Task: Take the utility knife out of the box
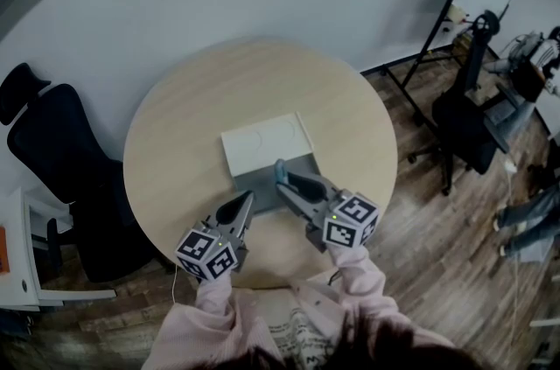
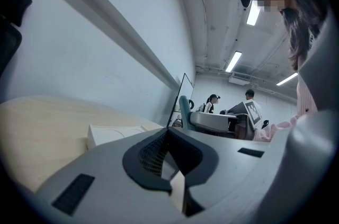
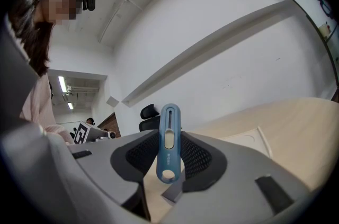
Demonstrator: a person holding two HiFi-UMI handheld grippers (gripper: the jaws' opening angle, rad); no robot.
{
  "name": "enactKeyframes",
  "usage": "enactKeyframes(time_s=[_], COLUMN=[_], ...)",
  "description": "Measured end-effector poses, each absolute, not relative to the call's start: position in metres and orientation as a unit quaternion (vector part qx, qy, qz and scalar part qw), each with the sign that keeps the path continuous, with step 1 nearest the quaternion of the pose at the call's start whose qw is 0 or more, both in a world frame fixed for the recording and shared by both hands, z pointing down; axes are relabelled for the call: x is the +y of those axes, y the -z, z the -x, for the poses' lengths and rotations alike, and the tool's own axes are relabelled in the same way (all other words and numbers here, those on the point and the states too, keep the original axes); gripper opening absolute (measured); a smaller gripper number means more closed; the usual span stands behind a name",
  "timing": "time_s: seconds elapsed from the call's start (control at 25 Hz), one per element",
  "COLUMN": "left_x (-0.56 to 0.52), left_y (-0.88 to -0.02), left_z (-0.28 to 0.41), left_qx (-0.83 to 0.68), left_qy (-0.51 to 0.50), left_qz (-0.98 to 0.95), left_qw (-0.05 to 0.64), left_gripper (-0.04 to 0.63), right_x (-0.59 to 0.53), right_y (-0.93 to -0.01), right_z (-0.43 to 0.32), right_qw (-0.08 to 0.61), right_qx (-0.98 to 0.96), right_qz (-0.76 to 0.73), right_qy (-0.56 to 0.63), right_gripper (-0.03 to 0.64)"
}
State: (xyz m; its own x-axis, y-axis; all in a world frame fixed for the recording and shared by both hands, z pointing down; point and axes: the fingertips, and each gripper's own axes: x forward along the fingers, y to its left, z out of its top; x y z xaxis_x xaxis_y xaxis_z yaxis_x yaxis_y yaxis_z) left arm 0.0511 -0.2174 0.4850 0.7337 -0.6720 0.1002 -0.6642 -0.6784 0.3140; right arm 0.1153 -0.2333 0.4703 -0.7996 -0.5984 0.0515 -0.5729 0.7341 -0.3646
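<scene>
A blue utility knife [image 3: 168, 143] stands upright between the pads of my right gripper [image 3: 169, 135], which is shut on it. In the head view the right gripper [image 1: 284, 180] holds the knife [image 1: 281, 173] above the near edge of the open box [image 1: 293, 163], whose white lid [image 1: 265, 141] lies flat behind it on the round wooden table [image 1: 184, 123]. My left gripper [image 1: 248, 200] hovers just left of the box with its jaws together and nothing in them. The left gripper view has the shut gripper [image 2: 168, 132], with the white lid [image 2: 114, 133] beyond it.
A black office chair [image 1: 61, 150] stands left of the table. A whiteboard on a stand [image 1: 455, 10] and another dark chair [image 1: 468, 115] are at the right, with people seated farther right. The table's near edge lies under my grippers.
</scene>
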Motion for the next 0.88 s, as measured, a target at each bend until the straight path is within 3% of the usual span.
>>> enactKeyframes(time_s=[0.88], left_x=[-0.2162], left_y=[-0.4776], left_z=[-0.0501], left_qx=[-0.362], left_qy=[0.008], left_qz=[-0.92], left_qw=[0.152], left_gripper=[0.003], right_x=[-0.2329], right_y=[-0.4678], right_z=[-0.1097], right_qw=[0.019], right_qx=[0.935], right_qz=[0.316], right_qy=[0.156], right_gripper=[0.132])
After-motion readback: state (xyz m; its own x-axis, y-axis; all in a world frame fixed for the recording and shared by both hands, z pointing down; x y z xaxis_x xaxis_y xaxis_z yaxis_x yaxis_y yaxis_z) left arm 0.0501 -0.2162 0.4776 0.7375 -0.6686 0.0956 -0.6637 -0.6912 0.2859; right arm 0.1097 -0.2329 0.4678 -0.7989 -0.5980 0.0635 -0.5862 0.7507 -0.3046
